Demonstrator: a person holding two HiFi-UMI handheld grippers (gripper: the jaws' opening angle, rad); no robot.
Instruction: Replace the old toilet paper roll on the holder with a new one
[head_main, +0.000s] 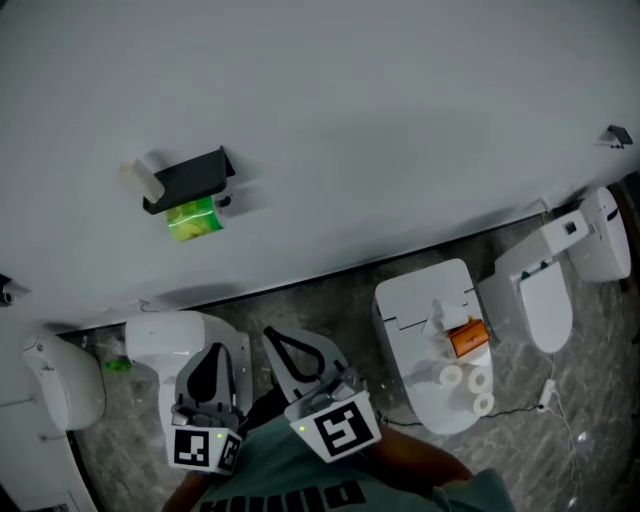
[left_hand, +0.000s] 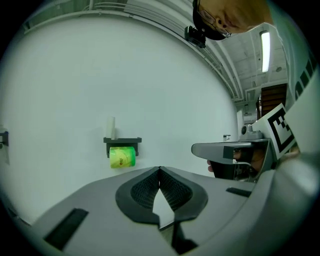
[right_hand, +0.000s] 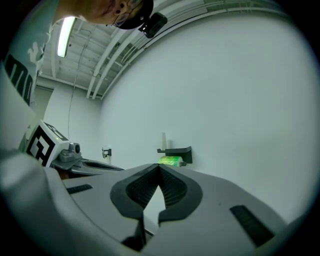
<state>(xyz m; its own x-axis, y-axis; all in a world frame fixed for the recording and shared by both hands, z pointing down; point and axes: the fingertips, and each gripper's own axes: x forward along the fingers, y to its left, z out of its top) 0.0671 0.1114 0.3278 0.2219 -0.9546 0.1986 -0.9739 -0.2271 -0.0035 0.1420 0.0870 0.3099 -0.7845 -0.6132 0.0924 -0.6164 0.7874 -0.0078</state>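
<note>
Looking down in the head view, a black wall-mounted holder (head_main: 188, 177) carries a bright green wrapped toilet paper roll (head_main: 195, 218). Three small white paper rolls (head_main: 471, 385) lie on the closed lid of a white toilet (head_main: 410, 340) off to the right. That fits either a green roll due to come off or a fresh one already hung; the pictures do not settle which. The left tool (head_main: 213, 350) and the right tool (head_main: 272, 338) sit low in the frame, well apart from both the holder and the white rolls.

The left gripper view shows its tool (left_hand: 159, 170) with jaws pressed together and nothing between them. The green roll (left_hand: 122, 157) hangs on the far wall, ahead and a little left of the tips.

The right gripper view shows its tool (right_hand: 159, 167) likewise closed and empty, with the green roll (right_hand: 170, 161) almost straight ahead beyond the tips, under the holder (right_hand: 177, 150).
</note>
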